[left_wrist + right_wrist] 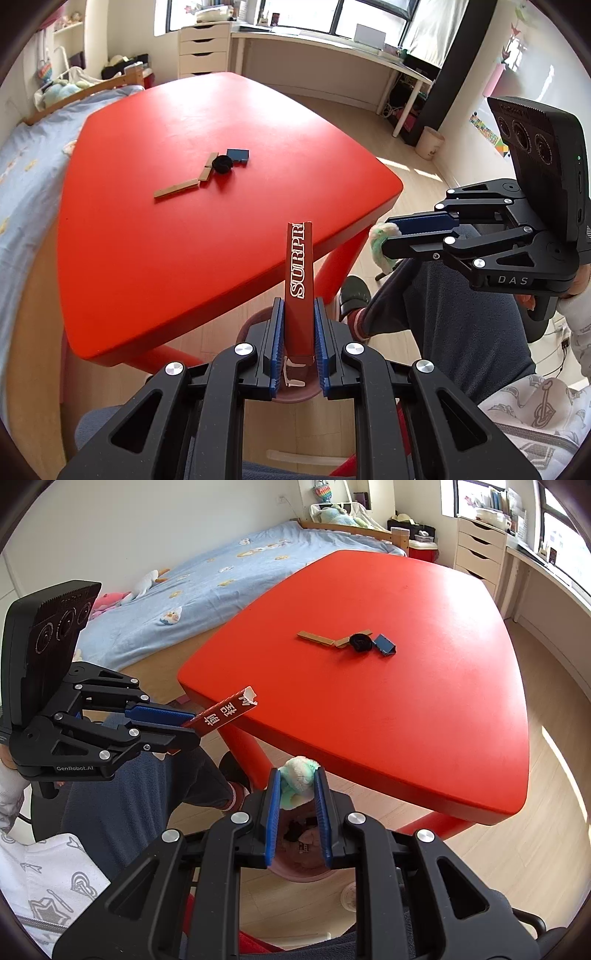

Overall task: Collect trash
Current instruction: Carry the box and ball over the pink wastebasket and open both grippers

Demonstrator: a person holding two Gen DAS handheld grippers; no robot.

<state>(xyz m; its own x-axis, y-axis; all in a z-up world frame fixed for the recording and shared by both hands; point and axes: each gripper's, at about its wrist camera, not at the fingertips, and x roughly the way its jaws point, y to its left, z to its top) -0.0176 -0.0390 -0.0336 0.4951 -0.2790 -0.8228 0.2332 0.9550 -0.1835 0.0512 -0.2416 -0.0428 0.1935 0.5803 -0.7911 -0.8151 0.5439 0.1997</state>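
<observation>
My left gripper (299, 306) is shut on a long dark-red wrapper box (299, 280) printed "SURPR", held off the near edge of the red table (207, 122). It also shows in the right wrist view (225, 716). My right gripper (297, 775) is shut on a crumpled white-green tissue wad (299, 777), seen too in the left wrist view (382, 243). A pink bin (301, 867) sits on the floor below both grippers. On the table lie a tan cardboard strip (177, 188), a black crumpled scrap (222, 164) and a small blue box (238, 154).
A bed with a blue sheet (207, 572) runs along the table's far side. White drawers (203, 48) and a desk (332, 48) stand by the window. A second bin (428, 142) stands on the floor. The person's legs (443, 317) are next to the pink bin.
</observation>
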